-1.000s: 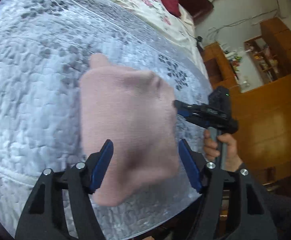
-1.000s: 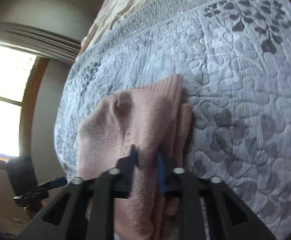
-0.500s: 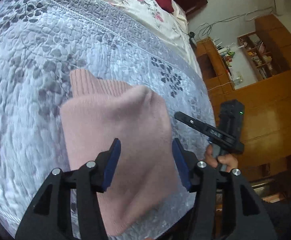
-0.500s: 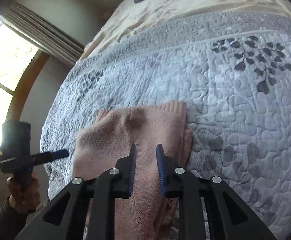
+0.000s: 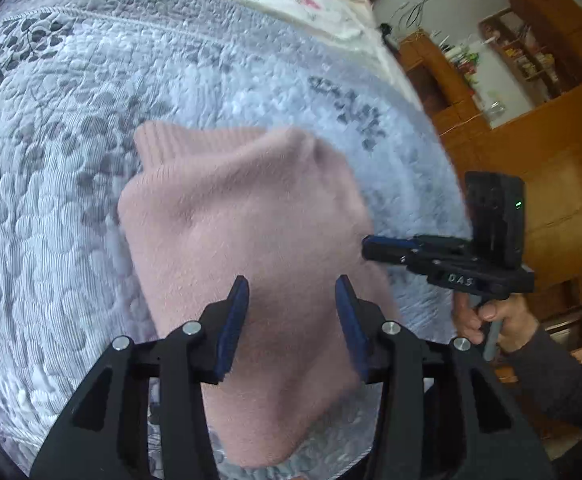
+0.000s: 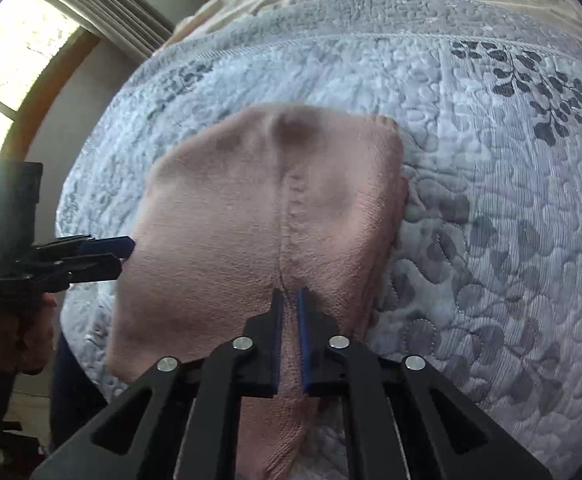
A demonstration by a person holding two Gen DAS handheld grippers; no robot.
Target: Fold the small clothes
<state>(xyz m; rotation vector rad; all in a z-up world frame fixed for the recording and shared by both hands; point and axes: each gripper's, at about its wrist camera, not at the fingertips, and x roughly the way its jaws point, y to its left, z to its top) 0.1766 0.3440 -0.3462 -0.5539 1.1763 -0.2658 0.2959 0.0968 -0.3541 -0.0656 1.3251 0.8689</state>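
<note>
On the grey quilted bed (image 5: 71,208) a pink knit garment (image 5: 243,216) lies lengthwise away from both grippers, the right gripper (image 6: 289,300) nearly closed over its seam, the left gripper (image 5: 291,292) half open above its near part.

Both grippers: black frames, blue finger pads, 4 silver screws each. Left gripper (image 5: 291,312), right gripper (image 6: 289,312). Right unit: "DAS" lettering, green LED on black box above it. Dark grey sleeve (image 5: 555,376) behind.
</note>
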